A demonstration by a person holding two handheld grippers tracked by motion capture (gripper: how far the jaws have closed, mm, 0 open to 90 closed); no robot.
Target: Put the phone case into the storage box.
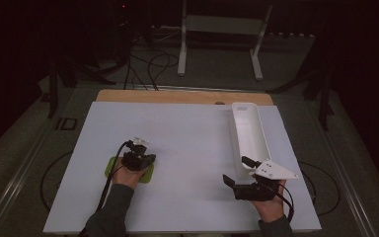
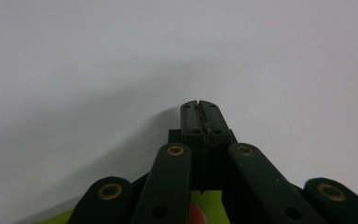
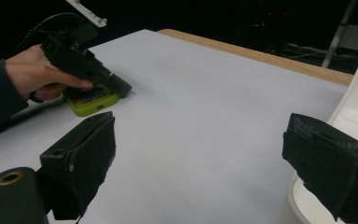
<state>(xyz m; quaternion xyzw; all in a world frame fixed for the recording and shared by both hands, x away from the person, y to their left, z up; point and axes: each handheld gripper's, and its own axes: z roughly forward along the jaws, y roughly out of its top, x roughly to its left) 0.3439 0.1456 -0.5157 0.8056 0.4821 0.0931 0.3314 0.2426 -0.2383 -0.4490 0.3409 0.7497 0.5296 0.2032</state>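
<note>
Seemingly holding coloured pieces, the green tray (image 3: pixel 92 101) lies under closed left tongs (image 1: pixel 148 159); right tongs (image 3: pixel 205 163) gape.

No legible text, label, brand, number or sign in any view. Checked without result: white bench (image 1: pixel 192 148) cover, blank; white tray (image 1: pixel 249 133) near the right edge of the bench, unmarked; green pad (image 3: pixel 91 100) near the left edge of the bench, with coloured patches too blurred to read.
</note>
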